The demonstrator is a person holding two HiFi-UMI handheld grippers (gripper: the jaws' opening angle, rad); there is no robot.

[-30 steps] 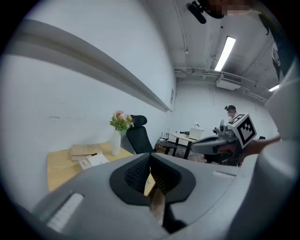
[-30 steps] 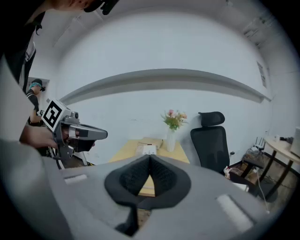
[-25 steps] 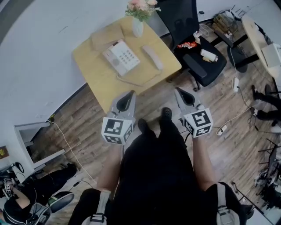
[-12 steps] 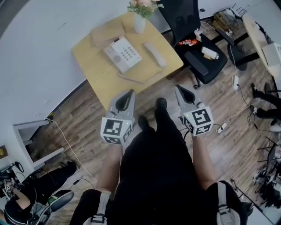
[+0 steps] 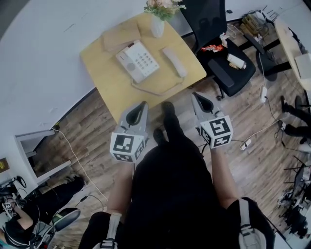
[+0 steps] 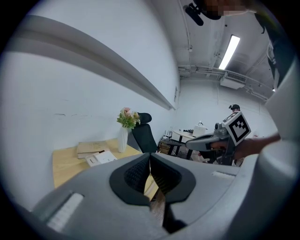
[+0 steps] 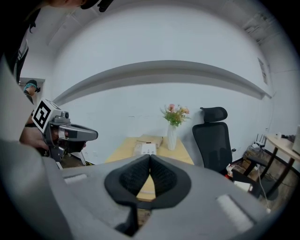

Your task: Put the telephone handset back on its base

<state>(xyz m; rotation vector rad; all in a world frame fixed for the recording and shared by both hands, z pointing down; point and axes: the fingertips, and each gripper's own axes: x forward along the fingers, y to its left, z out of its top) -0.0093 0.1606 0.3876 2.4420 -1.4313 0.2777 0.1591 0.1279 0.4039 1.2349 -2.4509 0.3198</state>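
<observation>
Head view: the handset (image 5: 174, 62) is lying on the worktop (image 5: 104, 73), just right of the base (image 5: 137, 61). The left tool (image 5: 141, 105) and right tool (image 5: 196, 96) are hovering near the worktop's edge.
Left gripper view: the left tool is sitting closed, gripping nothing.
Right gripper view: the right tool is likewise sitting closed and empty.

Flowers (image 5: 164, 7) cut by top edge. Handset (image 5: 174, 62) hidden in both gripper views. Telephone (image 5: 137, 61) key digits unreadable.

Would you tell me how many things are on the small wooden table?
4: phone base in the middle, handset beside it on the right, vase at the far edge, brown book behind the base. None seems hidden.
</observation>
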